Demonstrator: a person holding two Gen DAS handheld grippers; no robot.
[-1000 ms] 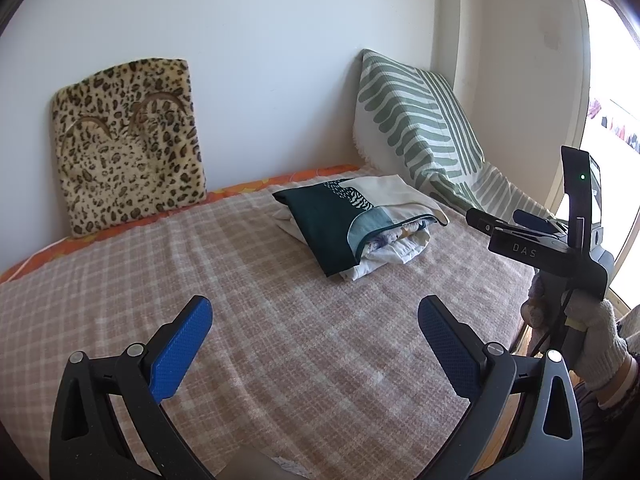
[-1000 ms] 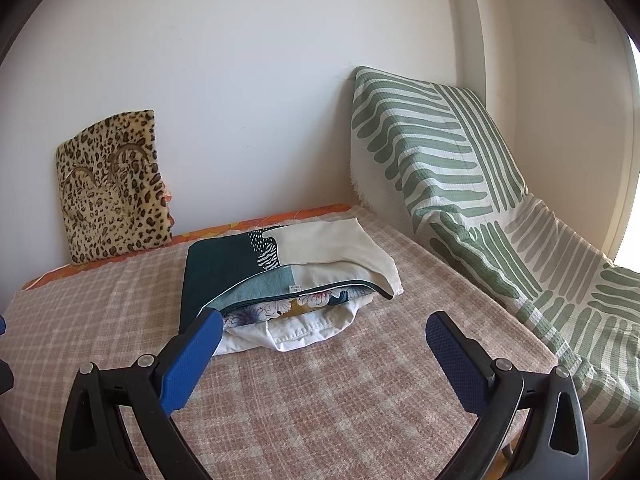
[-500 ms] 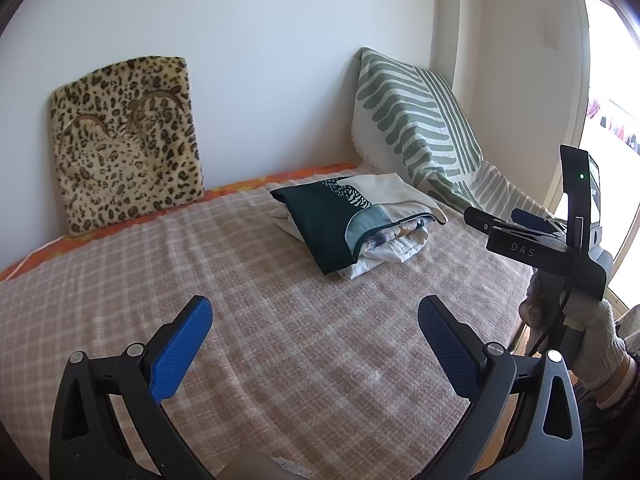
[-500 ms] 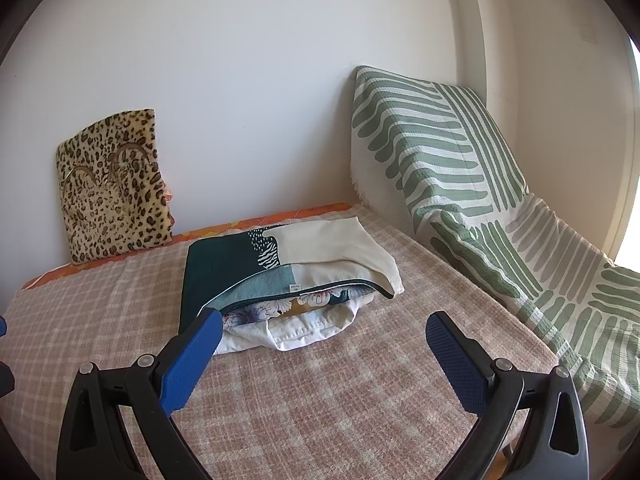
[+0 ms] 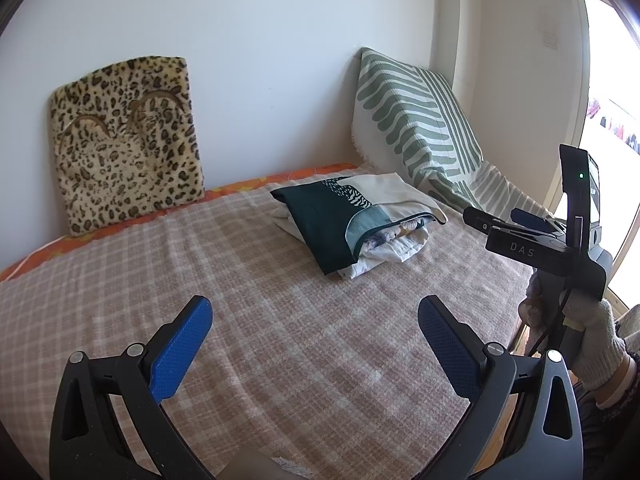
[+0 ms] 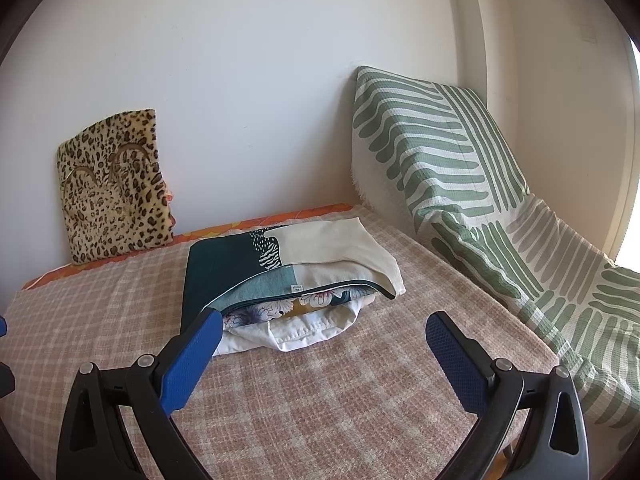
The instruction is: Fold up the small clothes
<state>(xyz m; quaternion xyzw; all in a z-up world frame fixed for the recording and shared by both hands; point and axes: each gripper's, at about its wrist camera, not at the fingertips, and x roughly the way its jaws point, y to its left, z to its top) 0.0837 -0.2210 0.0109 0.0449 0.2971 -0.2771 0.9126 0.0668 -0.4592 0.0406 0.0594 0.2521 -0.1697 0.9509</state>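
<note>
A: Bed with a pink checked blanket (image 5: 304,344), white wall behind, leopard-print cushion (image 5: 128,140) leaning on the wall, green striped throw (image 6: 460,168) draped over something at the right. Orange sheet edge (image 5: 280,178) shows along the wall.

B: Clothes?

A: One pile of clothes (image 6: 288,276) near the far right of the blanket, just beside the throw. Top piece is dark teal and cream with a zebra-like print, laid flat like a folded piece. Under it a floral piece and a white one, both bunched, edges sticking out the front.

B: So done or not?

A: Can't settle it. Top looks folded; the lower two look loosely stuffed, not squared. Fits either a stack waiting to be folded or a rough finished stack. No single garment is spread out on the blanket.

B: Tongs?

A: Left gripper (image 5: 316,344) spread wide, blue pads far apart, nothing between them, hanging over bare blanket, well short of the pile. Right gripper (image 6: 324,352) also wide, empty; its left pad overlaps the pile's front corner in the right wrist view, but contact isn't clear, looks just in front of it. In the left view the right gripper is held in a gloved hand (image 5: 592,332) off the bed's right edge.
</note>
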